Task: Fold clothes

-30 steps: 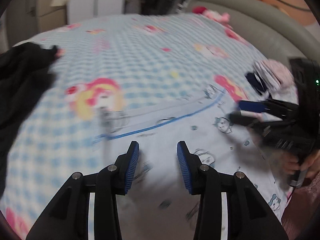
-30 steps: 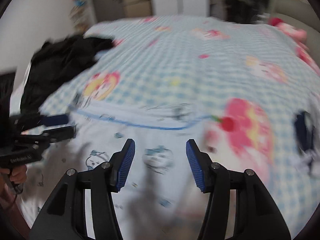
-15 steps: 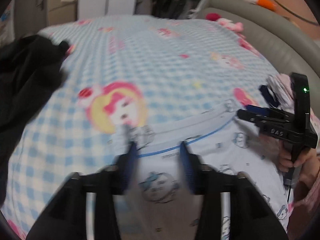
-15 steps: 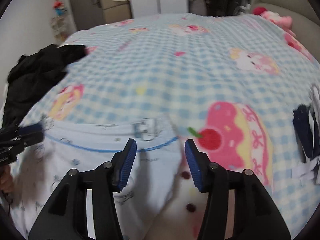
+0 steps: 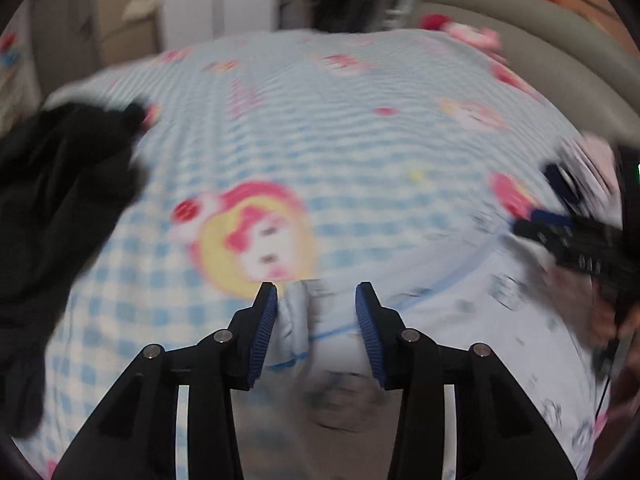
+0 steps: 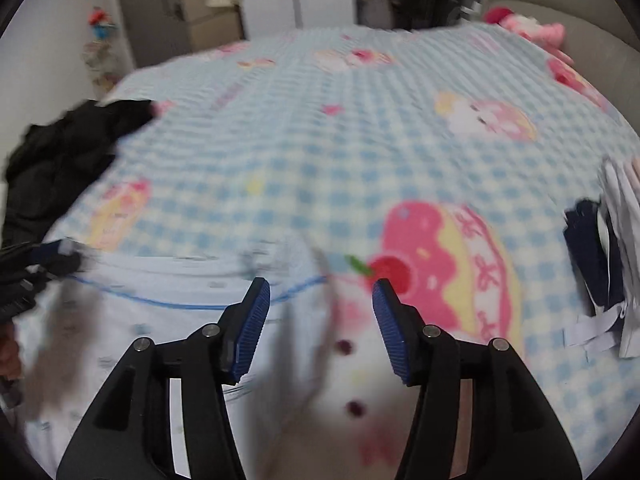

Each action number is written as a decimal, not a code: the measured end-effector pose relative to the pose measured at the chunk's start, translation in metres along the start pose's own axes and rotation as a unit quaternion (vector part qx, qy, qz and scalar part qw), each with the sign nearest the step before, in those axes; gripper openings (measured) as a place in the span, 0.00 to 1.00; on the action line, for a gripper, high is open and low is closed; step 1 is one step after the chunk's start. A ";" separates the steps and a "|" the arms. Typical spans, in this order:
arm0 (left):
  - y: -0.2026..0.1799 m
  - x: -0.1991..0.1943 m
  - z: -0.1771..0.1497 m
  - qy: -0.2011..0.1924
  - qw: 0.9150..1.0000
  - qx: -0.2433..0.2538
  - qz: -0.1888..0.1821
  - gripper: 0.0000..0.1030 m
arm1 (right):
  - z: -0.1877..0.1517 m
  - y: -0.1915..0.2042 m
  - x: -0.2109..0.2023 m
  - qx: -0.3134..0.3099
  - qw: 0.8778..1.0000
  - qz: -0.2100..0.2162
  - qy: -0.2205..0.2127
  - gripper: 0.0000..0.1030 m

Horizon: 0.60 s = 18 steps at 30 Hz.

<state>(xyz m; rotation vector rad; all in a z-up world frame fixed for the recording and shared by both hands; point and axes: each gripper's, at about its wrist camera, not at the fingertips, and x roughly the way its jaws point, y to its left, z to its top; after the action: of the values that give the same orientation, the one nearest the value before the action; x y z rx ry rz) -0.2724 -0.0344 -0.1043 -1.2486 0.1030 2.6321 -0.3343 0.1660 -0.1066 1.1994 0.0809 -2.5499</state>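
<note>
A big bed [image 6: 360, 152] is covered with a blue and white checked blanket with pink cartoon pictures on it. The thing to fold is a pale blue garment [image 5: 460, 320] with little cartoon prints and a thin blue line near its edge. It lies at the near side of the bed, under both claws. The left claw [image 5: 316, 300] is about half open. Its jaws have just been closing a little, and a bunched corner of the pale blue garment sits between them, close to the left pad, but the picture is too blurry to tell if the pads squeeze it. The right claw [image 6: 322, 300] is also about half open and has just been opening a bit. The right edge of the pale blue garment [image 6: 180, 320] lies in its gap, and no pad presses on it. A black pile of clothes [image 6: 60, 152] lies at the far left of the bed, well apart from the claws. A folded stack of dark blue and white clothes [image 6: 608, 256] sits at the right side. A pink soft toy [image 6: 524, 26] rests at the far end by a grey padded bed frame [image 5: 540, 52]. Nothing lies in the way between the claws and the garment. No writing can be read, as all is blurry.
</note>
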 end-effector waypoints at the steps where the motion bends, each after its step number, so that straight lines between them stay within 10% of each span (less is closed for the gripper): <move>1: -0.011 -0.006 -0.005 0.004 1.000 0.005 -0.001 0.43 | -0.003 0.008 -0.009 -0.008 1.000 0.010 0.004 0.53; 10: -0.087 -0.044 -0.069 0.048 0.998 0.020 -0.024 0.45 | -0.093 0.049 -0.075 -0.045 0.997 0.033 0.059 0.54; 18: -0.072 -0.070 -0.132 0.081 0.996 -0.013 0.030 0.48 | -0.161 0.047 -0.103 -0.053 0.995 -0.008 0.084 0.56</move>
<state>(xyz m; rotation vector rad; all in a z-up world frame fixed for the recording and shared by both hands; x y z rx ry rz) -0.1132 0.0026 -0.1320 -1.4891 0.1346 2.5854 -0.1389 0.1789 -0.1282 1.3733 0.2617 -2.4208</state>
